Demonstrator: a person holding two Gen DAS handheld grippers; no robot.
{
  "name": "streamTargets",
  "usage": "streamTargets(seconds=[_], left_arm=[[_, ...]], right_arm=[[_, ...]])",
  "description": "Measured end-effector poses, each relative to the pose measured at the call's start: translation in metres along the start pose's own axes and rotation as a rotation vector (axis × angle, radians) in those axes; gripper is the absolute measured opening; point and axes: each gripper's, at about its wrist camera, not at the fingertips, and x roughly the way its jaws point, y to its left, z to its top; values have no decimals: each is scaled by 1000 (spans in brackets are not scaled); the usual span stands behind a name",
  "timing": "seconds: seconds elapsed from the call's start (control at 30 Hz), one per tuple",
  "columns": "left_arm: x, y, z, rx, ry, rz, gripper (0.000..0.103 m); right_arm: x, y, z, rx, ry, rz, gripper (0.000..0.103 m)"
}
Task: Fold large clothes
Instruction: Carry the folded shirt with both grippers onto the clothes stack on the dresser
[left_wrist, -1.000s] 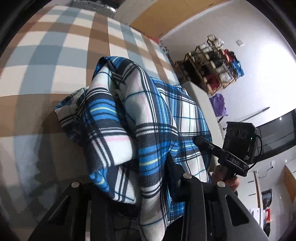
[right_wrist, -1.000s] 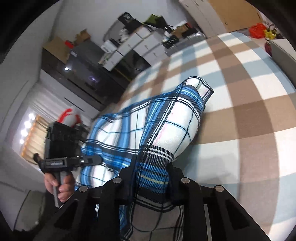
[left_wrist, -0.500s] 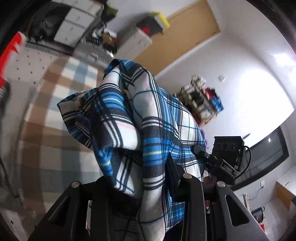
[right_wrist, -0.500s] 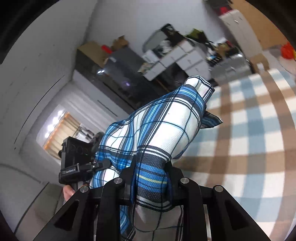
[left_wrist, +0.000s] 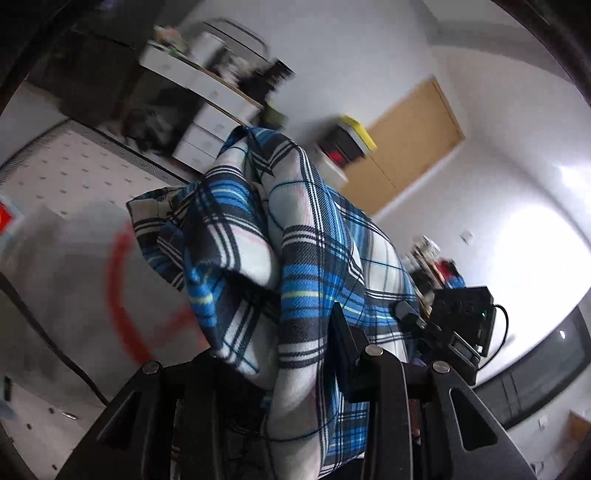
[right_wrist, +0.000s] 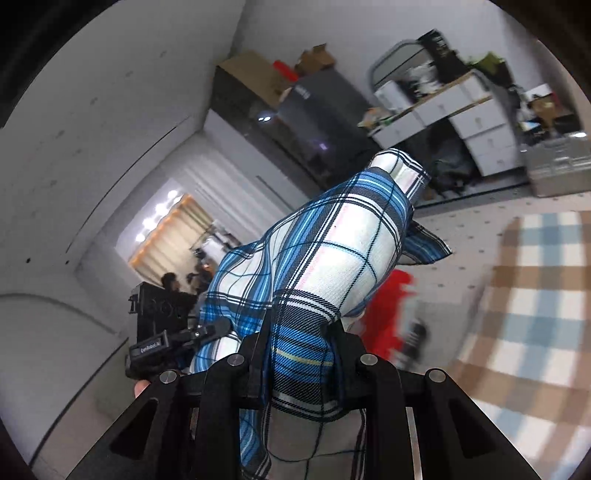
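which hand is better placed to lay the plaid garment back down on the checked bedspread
Right, probably: the checked bedspread shows only in its view, beside the right tool, and both tools grip the plaid garment. The left tool faces floor and furniture.

Looks like an indoor workroom or data-collection space, not a lived-in home. Plain white walls, a wooden door (left_wrist: 410, 147), white drawer units (right_wrist: 476, 125) with clutter piled on top, cardboard boxes (right_wrist: 258, 74) stacked on a dark cabinet (right_wrist: 317, 107). A grey plastic crate (right_wrist: 557, 166) sits on the dotted floor mat (right_wrist: 476, 236). A brown-and-blue checked cloth (right_wrist: 535, 295) covers the work surface. A lit opening (right_wrist: 170, 232) at the back shows people, blurred. An open wooden shelf (left_wrist: 432, 258) holds small items.
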Motion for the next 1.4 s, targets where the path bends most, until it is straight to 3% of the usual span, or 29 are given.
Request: streamTargets(seconds=[0.1,0.23,0.37,0.43,0.5,0.6,0.73,0.83,0.9,1.0,1.1,1.17,1.23,1.33,1.4], left_arm=[[1,33,18,-26,-5,69,27],[34,90,22,-93,31,154,28],[71,145,9,-201,85,159,34],[85,162,3,-242,81,103,51],[87,172,-1,-280,77,79,62],[81,173,-1,-282,79,80,65],[55,167,6,-292,69,180,67],[32,161,10,-284,29,174,67],[32,137,15,-228,1,137,67],[45,95,16,-99,-12,93,67],[85,81,6,10,60,234,68],[102,85,-3,31,93,315,67],[118,95,-12,15,104,348,67],[109,97,-18,-9,35,367,67],[91,87,-23,9,-22,369,67]], right_arm=[[54,1,7,9,30,12,25],[128,-25,3,40,107,-23,25],[182,-68,-17,46,223,-164,33],[180,-78,-22,20,203,-174,42],[176,-78,-25,-18,202,-215,73],[175,-69,-25,-124,230,-255,75],[159,-38,-31,-287,224,-355,79],[164,-20,-42,-444,273,-395,80],[169,-16,-53,-474,290,-402,79],[172,-21,-58,-425,290,-408,78],[171,-31,-57,-349,273,-386,78],[172,-40,-63,-303,278,-380,78],[170,-46,-66,-246,281,-359,78],[155,-38,-64,-223,229,-343,78],[135,-20,-67,-284,147,-316,80]])
